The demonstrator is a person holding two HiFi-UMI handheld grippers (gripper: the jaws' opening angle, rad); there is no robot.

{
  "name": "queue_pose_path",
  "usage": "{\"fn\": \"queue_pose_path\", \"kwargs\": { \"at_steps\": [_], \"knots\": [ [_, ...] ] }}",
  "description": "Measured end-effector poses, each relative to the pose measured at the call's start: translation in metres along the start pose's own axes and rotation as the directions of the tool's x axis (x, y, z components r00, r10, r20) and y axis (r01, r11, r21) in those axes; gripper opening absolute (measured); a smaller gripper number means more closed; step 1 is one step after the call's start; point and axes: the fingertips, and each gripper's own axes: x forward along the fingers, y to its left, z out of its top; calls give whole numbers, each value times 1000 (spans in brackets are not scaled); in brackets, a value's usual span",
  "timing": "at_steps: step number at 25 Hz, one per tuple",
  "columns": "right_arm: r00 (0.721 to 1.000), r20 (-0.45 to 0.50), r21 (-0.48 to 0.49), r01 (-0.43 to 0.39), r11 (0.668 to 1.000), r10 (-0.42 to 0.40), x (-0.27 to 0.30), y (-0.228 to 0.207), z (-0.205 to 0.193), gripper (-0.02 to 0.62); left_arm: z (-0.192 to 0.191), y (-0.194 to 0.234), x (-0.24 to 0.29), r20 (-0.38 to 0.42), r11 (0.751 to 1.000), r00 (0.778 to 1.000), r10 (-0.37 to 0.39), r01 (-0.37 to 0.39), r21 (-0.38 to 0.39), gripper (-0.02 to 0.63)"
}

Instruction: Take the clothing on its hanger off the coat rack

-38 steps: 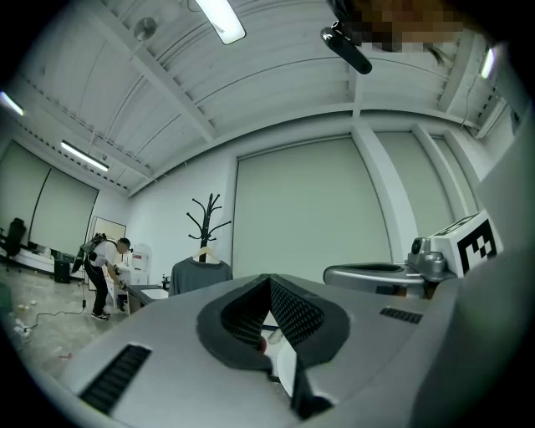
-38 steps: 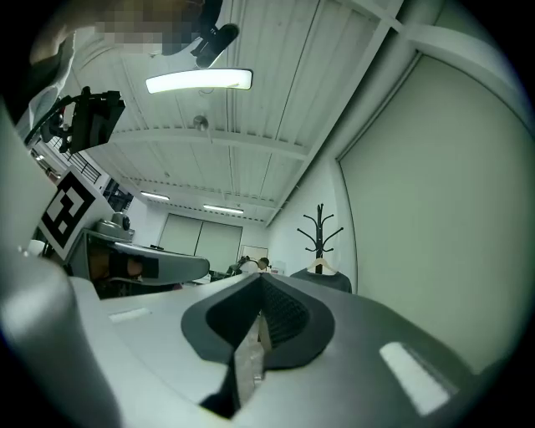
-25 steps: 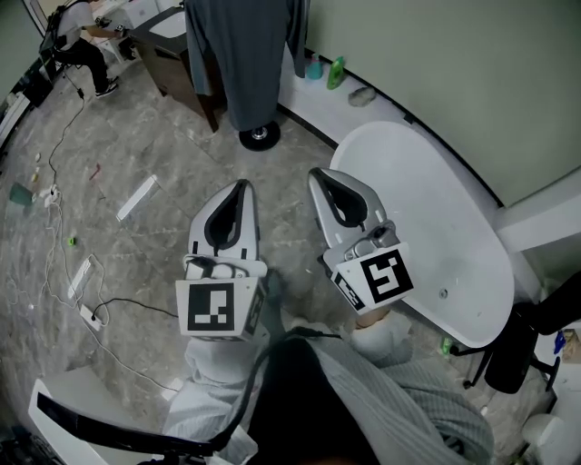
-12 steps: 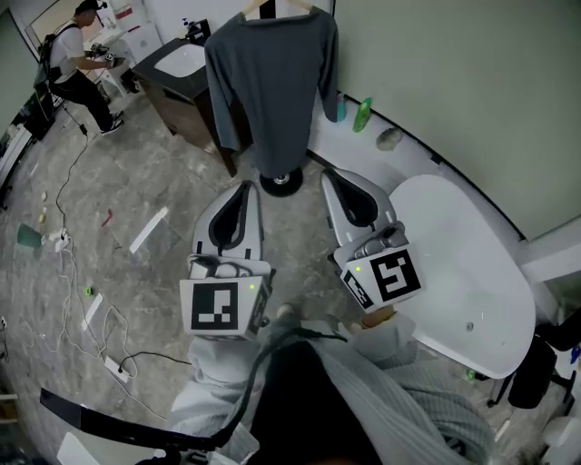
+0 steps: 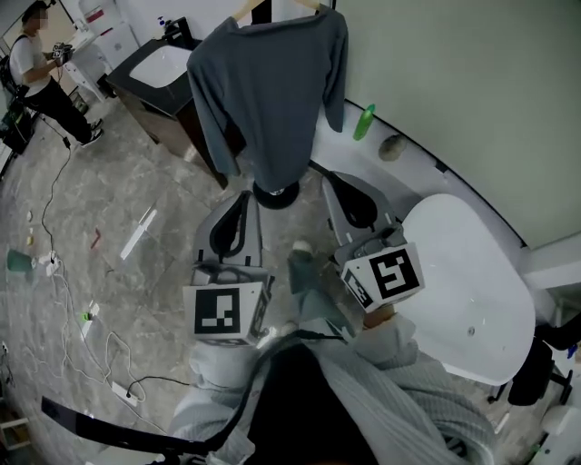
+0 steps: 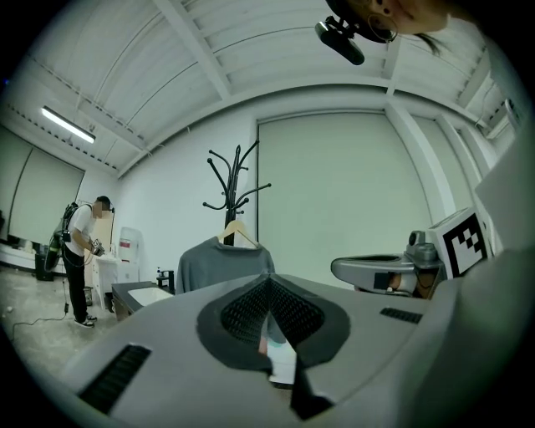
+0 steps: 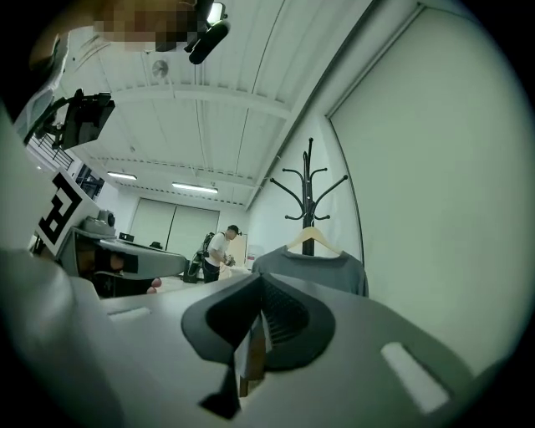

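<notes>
A dark grey sweater [image 5: 272, 91] hangs on a wooden hanger [image 5: 243, 11] from a black coat rack whose round base [image 5: 275, 193] stands on the floor just ahead. My left gripper [image 5: 241, 195] and right gripper [image 5: 329, 178] are side by side, both shut and empty, pointing at the rack and short of the sweater's hem. The left gripper view shows its shut gripper [image 6: 269, 288] below the rack [image 6: 236, 180], hanger [image 6: 238, 234] and sweater [image 6: 221, 263]. The right gripper view shows its shut gripper [image 7: 261, 288] below the rack [image 7: 309, 196], hanger [image 7: 312, 238] and sweater [image 7: 322, 272].
A white oval table [image 5: 472, 272] stands close at the right. A dark cabinet with a white basin [image 5: 159, 68] is behind the rack on the left. A green bottle [image 5: 365, 121] stands by the wall. Cables [image 5: 64, 272] trail over the floor; a person [image 5: 36, 64] stands far left.
The view has come closer to the rack, so the sweater looks larger and nearer. Both grippers stay shut side by side. The wearer's foot has come into view between them.
</notes>
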Motion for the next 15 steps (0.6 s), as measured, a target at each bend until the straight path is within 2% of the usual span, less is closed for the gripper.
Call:
{"fn": "queue_pose_path", "kwargs": {
  "at_steps": [2,4,13,15],
  "knots": [
    [1000,14,-2,-2,1000,2,34,-21,-5,2,-1,19,33,-15,1000,1000,20,-20,6,5],
    [999,37,-6,-1,1000,1,69,-46,-3,2,9,34,71,14,999,1000,19,-19,26,5],
    [994,112,-98,22,995,-11,220,-176,42,2,85,91,252,112,991,992,64,-76,106,5],
    [993,116,-114,29,993,-16,240,-197,47,2,96,92,277,128,990,991,43,-59,127,5]
  ]
}}
